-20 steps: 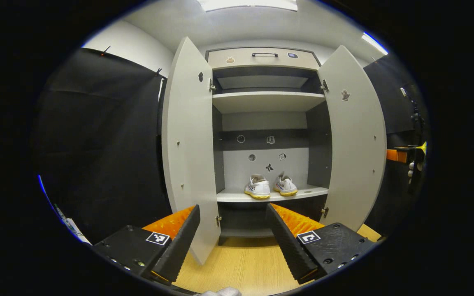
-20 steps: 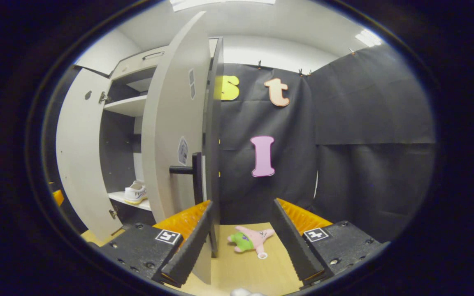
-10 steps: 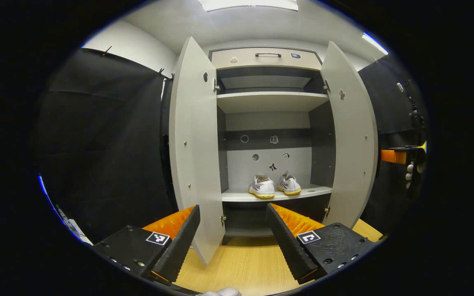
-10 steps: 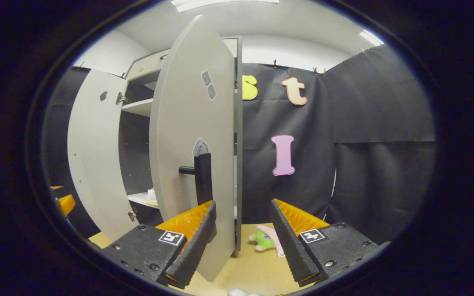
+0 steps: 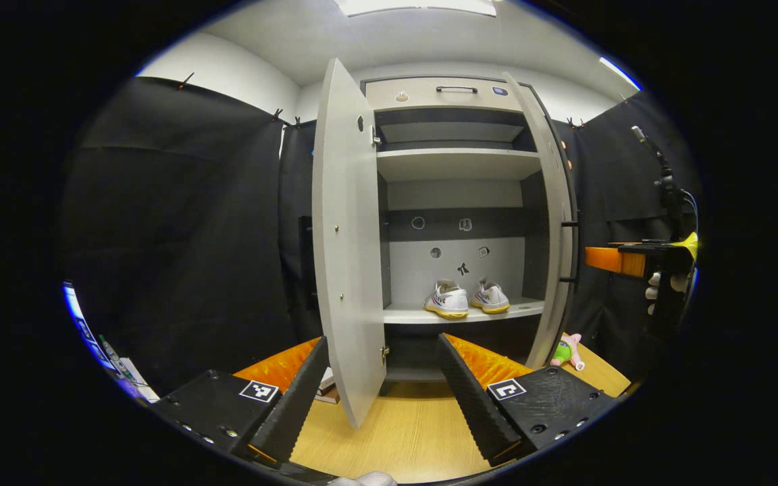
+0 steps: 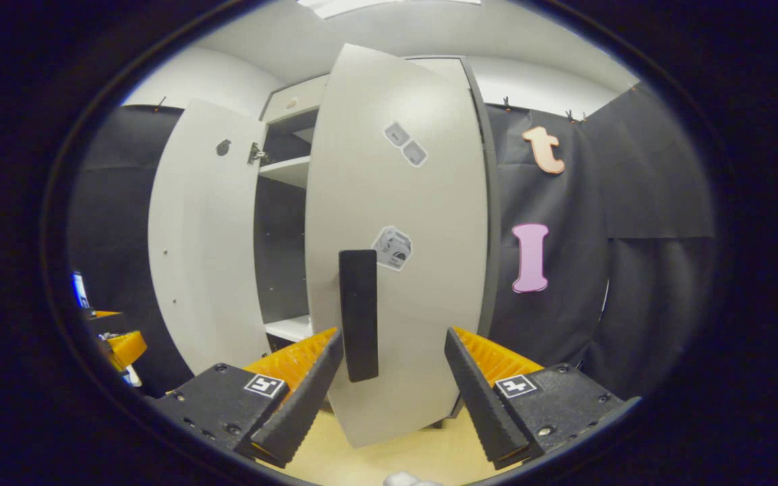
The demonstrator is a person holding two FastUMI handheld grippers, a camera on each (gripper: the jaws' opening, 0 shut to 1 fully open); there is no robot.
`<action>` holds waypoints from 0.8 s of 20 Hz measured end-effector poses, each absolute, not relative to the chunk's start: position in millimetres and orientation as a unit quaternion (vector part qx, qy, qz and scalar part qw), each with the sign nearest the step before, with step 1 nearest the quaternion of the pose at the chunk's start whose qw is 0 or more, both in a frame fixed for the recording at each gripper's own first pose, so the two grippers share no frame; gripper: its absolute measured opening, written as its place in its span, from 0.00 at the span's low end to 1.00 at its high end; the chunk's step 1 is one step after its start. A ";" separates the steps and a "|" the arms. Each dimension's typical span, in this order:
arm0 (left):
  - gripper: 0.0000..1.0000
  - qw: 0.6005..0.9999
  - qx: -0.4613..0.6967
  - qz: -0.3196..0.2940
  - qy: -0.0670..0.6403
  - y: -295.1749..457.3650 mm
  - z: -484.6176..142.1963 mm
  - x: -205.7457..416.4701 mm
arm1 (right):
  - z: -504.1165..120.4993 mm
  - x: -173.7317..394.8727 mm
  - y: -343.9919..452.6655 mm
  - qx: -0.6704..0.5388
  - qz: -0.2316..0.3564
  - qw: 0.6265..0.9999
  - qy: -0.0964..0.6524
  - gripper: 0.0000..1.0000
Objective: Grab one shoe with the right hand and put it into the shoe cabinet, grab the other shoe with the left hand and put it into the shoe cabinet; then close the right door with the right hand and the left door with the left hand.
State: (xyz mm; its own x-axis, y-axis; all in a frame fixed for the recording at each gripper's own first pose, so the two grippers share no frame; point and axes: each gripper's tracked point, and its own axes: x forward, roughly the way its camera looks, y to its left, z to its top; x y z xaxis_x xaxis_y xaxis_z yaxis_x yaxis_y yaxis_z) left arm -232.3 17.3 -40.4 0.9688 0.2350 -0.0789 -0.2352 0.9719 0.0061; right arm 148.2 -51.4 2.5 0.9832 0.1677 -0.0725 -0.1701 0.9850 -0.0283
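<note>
Closing the right door (image 6: 396,243) is the step in hand: both shoes already stand side by side on the lower shelf (image 5: 460,314) of the shoe cabinet (image 5: 450,101), the left shoe (image 5: 446,300) just beside the right shoe (image 5: 490,297). In the right gripper view the right gripper (image 6: 392,378) faces the outer face of the right door, with the door's dark vertical handle (image 6: 358,314) standing between its fingers, nearer the left one; the gripper is wide open and holds nothing, and whether either finger touches the door or the handle cannot be told. In the left gripper view the right door is seen almost edge-on, partly swung in, and the right gripper (image 5: 608,260) shows beyond it, near its outer face. The left gripper (image 5: 382,385) hangs in front of the cabinet, also wide open and empty, with the bottom edge of the left door (image 5: 348,243) between its fingers in the picture but standing farther off; that door is fully open. A soft toy (image 5: 564,351) lies on the floor (image 5: 409,432) near the foot of the right door. The next move calls for a steady push on the right door's outer face until it seats against the cabinet front, keeping the fingers clear of the handle. After that, the left gripper must go round to the outer face of the left door and press it shut in the same way.
</note>
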 end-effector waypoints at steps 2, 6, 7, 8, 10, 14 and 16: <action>0.96 0.992 -0.004 0.119 0.039 23.0 -40.3 -235.5 | -2.2 141.3 -38.9 -0.018 0.091 0.995 0.039 0.99; 0.96 0.992 -0.008 0.118 0.039 32.0 -42.9 -239.2 | -3.5 126.3 -28.8 -0.017 0.092 0.995 0.046 0.99; 0.96 0.992 -0.007 0.118 0.038 35.4 -41.3 -240.0 | -6.9 121.0 -24.8 -0.018 0.095 0.994 0.049 0.98; 0.96 0.992 -0.006 0.119 0.037 40.7 -41.3 -240.7 | -10.4 116.9 -20.4 -0.021 0.099 0.993 0.055 0.99; 0.96 0.992 -0.004 0.124 0.032 54.4 -40.0 -239.1 | -19.5 105.9 -17.0 -0.026 0.099 0.993 0.066 0.99; 0.96 0.990 0.008 0.139 0.020 95.9 -33.2 -225.2 | -36.8 87.2 -9.7 -0.029 0.093 0.991 0.091 0.99; 0.96 0.988 0.014 0.155 0.006 125.1 -24.2 -217.3 | -45.0 77.5 -6.4 -0.030 0.084 0.991 0.100 0.99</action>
State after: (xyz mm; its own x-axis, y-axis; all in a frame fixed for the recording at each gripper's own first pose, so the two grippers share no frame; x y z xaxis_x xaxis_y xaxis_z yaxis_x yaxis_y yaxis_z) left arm -217.3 125.1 -24.2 0.9520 0.3059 -0.0078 -0.3055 0.9517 0.0303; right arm 77.5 -6.4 -45.0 0.9660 0.1599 -0.2033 -0.1717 0.9843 -0.0419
